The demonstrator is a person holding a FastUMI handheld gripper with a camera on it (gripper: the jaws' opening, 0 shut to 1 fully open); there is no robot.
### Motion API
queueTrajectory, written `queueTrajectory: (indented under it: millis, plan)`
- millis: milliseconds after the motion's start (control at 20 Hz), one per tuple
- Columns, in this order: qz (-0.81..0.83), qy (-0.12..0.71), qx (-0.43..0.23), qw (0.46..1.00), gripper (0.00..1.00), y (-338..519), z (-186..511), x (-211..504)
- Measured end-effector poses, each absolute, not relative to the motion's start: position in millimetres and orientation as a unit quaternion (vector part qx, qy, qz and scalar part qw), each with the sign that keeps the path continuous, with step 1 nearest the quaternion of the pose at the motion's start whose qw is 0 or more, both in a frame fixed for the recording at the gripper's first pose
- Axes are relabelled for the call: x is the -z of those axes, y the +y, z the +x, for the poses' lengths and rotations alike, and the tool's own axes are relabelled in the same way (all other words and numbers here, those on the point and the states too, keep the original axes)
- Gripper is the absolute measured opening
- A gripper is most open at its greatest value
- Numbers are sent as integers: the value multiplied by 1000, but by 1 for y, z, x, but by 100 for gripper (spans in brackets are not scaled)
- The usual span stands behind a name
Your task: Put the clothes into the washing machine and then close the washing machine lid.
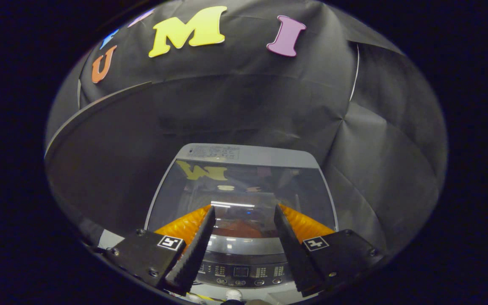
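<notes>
Hovering above the washer (244, 237), the gripper (244, 214) has its two dark fingers (195, 250) spread wide apart with nothing between them. Washer: top-loading, grey body, seen from its front edge. Lid (244, 190): tinted, glossy, lying flat and closed over the tub, reflecting the booth wall. Clothes (244, 228): a reddish-orange mass seen dimly through the lid, just ahead of the fingertips and between them. Control panel (240, 271): a dark strip with buttons along the front, under and between the fingers. Black cloth (379, 140) surrounds the machine.
</notes>
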State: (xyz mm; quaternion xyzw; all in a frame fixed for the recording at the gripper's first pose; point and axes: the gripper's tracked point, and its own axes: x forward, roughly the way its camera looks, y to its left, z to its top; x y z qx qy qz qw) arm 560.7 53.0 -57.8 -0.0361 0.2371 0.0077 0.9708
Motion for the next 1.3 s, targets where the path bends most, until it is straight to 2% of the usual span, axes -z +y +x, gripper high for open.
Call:
queueTrajectory:
  millis: [350,600,800,1300]
  plan:
    - [-30,226,-10,974,88,50,525,47]
    - [-23,209,-12,978,88,60,472,53]
    - [-14,187,-13,982,88,70,415,58]
    - [0,92,-4,996,88,66,222,34]
